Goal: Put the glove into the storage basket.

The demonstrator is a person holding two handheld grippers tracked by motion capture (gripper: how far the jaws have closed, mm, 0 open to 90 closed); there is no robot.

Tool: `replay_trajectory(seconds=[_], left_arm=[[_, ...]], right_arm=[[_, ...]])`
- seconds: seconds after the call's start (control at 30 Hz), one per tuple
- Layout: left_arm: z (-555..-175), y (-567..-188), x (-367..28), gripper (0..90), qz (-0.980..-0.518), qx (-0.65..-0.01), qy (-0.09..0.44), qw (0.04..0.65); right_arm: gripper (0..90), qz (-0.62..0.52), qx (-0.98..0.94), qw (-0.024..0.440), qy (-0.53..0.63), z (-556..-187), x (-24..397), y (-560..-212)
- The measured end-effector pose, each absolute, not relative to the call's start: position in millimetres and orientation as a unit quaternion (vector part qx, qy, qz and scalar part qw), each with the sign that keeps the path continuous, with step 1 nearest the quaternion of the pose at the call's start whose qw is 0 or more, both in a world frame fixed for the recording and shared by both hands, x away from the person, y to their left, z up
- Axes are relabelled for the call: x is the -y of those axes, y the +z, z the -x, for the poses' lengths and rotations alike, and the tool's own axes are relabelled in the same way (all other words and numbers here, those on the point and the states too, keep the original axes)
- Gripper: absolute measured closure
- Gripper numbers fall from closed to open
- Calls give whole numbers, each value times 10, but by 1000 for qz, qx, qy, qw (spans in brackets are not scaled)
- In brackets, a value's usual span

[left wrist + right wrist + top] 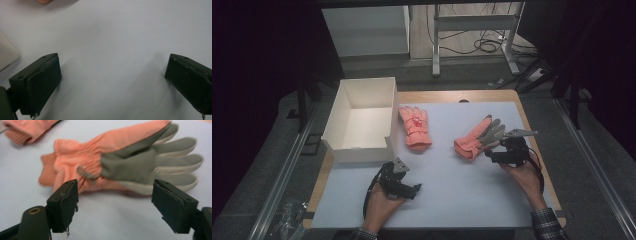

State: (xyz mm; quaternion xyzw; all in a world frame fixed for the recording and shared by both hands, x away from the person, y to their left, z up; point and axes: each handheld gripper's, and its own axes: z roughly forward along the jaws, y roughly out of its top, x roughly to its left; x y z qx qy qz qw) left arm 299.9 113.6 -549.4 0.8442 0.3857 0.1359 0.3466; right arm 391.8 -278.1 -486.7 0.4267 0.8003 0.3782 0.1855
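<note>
- While the palm-up glove point(130, 162) lies flat on the white mat point(452, 195), right of centre and just ahead of the right gripper point(115, 203), nothing holds it: the jaws stand wide apart with only bare mat between them.
- Because its grey palm and pale fingers lie thin on the mat, a closing bite may catch just the top layer, and I judge the glove could then slip free on the lift.
- If the pads close on the elastic wrist instead, the fingers may dangle and drag.
- Should this glove go to the white box point(362, 117), it passes over the second glove point(414, 127) lying just beside that box, and a trailing cuff could snag it.
- Since the left gripper point(112, 82) hovers open over bare mat near the box's corner, it gives no support, and a sweep from it could nudge the box.
</note>
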Motion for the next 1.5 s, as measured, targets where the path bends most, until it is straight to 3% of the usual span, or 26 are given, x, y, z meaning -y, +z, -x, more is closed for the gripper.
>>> replay_trajectory(seconds=[0.4, 0.7, 0.87, 1.1, 1.5], left_arm=[[-2996, -5495, -1135, 6, -844, -387, 135, 347], [-2996, -5495, -1135, 6, -843, -387, 135, 347], [-2996, -5496, -1134, 7, -843, -387, 135, 347], [-2996, -5495, -1134, 6, -843, -387, 136, 347], [-2996, -5496, -1134, 6, -843, -387, 136, 348]], right_arm=[[365, -456, -787, 197, 365, -4315, 2746, -4710], [383, -487, -780, 150, 363, -4556, 2732, -4959], [514, -487, -789, 181, 326, -4535, 2628, -5021], [812, -482, -793, 207, 311, -4506, 2558, -5033], [860, -458, -794, 185, 355, -4427, 2693, -4883]])
